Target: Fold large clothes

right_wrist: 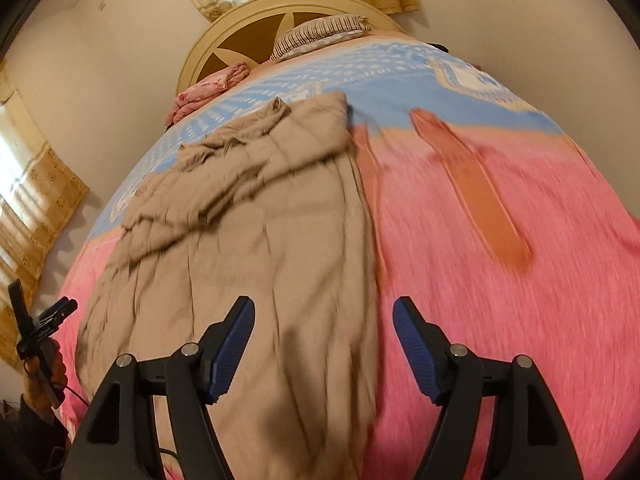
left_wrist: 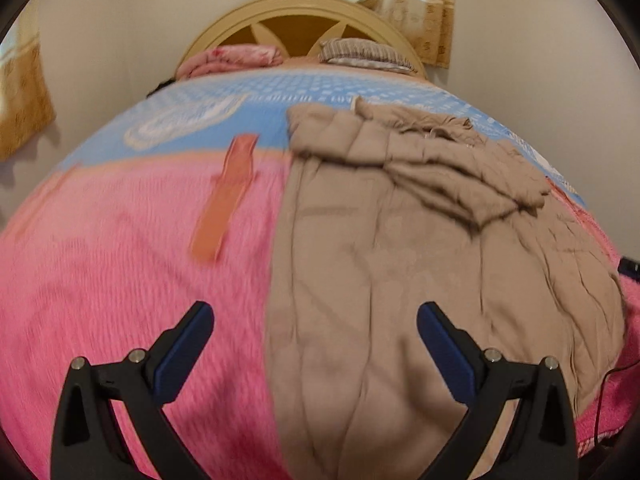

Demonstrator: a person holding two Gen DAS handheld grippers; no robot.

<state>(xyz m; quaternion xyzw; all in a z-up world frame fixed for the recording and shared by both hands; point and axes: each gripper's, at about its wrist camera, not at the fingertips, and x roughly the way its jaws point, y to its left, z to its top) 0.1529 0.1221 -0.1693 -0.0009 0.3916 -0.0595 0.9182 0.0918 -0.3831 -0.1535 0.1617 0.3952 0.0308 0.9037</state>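
A large beige garment (left_wrist: 400,264) lies flat on the pink and blue blanket (left_wrist: 120,280), its long straight edge running toward the headboard. A crumpled part (left_wrist: 440,160) is laid across its far end. My left gripper (left_wrist: 316,316) hangs open above the garment's near left edge, with nothing between its blue pads. In the right wrist view the garment (right_wrist: 260,240) fills the left half. My right gripper (right_wrist: 324,306) is open over its right edge and holds nothing. The left gripper (right_wrist: 40,304) shows at the far left, in a hand (right_wrist: 56,364).
A round wooden headboard (left_wrist: 296,16) stands at the far end with a pink folded cloth (left_wrist: 236,58) and a striped pillow (left_wrist: 360,52). Curtains (right_wrist: 36,200) hang on the walls. A black cable (left_wrist: 600,400) trails at the bed's right edge. Both views are motion-blurred.
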